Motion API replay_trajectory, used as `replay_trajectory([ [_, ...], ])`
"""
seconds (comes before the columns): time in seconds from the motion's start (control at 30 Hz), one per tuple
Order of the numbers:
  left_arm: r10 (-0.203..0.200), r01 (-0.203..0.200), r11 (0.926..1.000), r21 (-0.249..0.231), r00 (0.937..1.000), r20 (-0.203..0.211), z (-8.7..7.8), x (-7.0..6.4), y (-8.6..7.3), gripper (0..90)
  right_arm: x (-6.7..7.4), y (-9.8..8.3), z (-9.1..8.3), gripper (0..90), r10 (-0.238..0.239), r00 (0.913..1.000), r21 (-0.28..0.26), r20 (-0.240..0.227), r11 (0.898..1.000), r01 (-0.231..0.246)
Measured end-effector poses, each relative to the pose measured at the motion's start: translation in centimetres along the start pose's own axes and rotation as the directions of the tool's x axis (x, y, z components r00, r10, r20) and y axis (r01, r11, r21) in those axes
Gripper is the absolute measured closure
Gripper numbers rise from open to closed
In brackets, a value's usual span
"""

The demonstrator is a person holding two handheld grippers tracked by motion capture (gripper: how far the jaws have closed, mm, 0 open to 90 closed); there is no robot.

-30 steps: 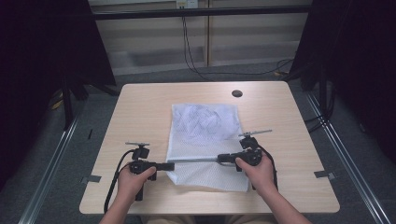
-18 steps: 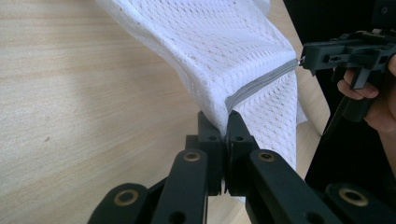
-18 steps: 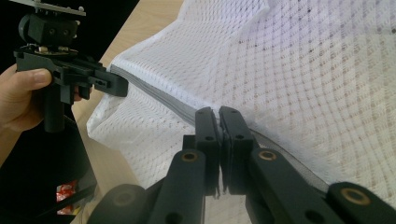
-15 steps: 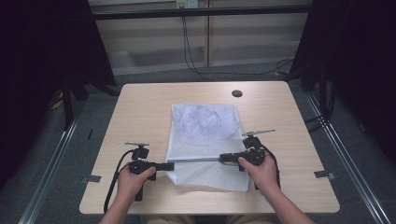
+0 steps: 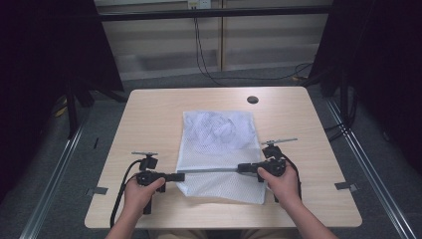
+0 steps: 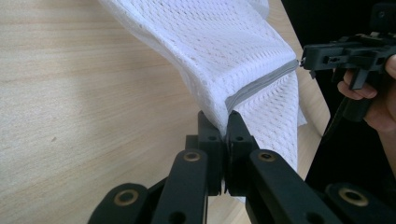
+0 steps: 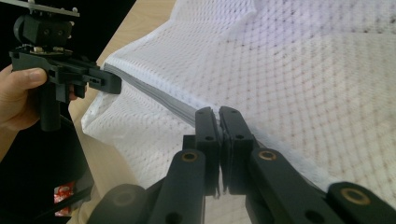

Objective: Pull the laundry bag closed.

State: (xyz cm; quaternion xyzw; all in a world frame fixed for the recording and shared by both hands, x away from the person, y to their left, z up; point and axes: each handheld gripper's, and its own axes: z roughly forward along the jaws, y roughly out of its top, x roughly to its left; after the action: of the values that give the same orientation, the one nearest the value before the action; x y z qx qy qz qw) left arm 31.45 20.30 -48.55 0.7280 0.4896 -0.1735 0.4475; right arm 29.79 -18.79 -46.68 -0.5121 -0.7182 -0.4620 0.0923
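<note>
Mesh, matt plastic, pale wood

The bag (image 5: pixel 219 149) looks like white open-weave mesh cloth with a smooth grey zipper tape (image 6: pixel 261 85); gripper jaws look like matt black plastic with brassy rivets, and the table (image 5: pixel 149 114) is light woodgrain, satin-smooth.

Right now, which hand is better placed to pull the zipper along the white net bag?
Probably the right. The right gripper pinches the grey zipper strip partway along the mesh bag, likely near the slider, though it is hidden. The left gripper clamps the strip's end at the bag's edge, so it anchors.
</note>
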Motion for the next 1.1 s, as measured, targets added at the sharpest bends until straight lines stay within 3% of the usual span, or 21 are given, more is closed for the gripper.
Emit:
replay_trajectory([
  [0.47,-0.011,0.011,0.9999,-0.004,0.9999,0.004,0.01,-0.23,-0.11,88.1,-0.08,-0.12,-0.2,86.8,-0.007,1.0,0.004,-0.004,1.0,0.007],
  [0.6,0.018,-0.018,0.9997,0.013,0.9998,-0.004,-0.03,-0.1,-0.12,88.1,-0.23,-0.18,-0.21,86.8,-0.012,0.9999,0.003,-0.009,1.0,0.012],
  [0.87,0.018,-0.018,0.9998,0.008,0.9997,-0.018,-0.06,-0.11,-0.13,88.1,-0.34,-0.23,-0.4,86.8,-0.011,0.9999,0.004,-0.006,1.0,0.011],
  [0.93,-0.02,0.02,0.9998,-0.003,0.9998,-0.004,-0.04,-0.31,-0.21,88.1,-0.58,-0.26,-0.62,86.8,-0.004,1.0,-0.002,-0.004,1.0,0.004],
  [0.97,0.011,-0.011,0.9999,0.007,0.9999,-0.012,-0.09,-0.14,-0.17,88.1,-0.69,-0.26,-0.74,86.8,0.0,1.0,-0.005,-0.008,1.0,-0.001],
  [1.1,0.015,-0.015,0.9998,0.01,0.9998,-0.014,-0.11,-0.13,-0.19,88.1,-0.67,-0.29,-0.73,86.8,-0.003,1.0,-0.002,-0.005,1.0,0.003],
])
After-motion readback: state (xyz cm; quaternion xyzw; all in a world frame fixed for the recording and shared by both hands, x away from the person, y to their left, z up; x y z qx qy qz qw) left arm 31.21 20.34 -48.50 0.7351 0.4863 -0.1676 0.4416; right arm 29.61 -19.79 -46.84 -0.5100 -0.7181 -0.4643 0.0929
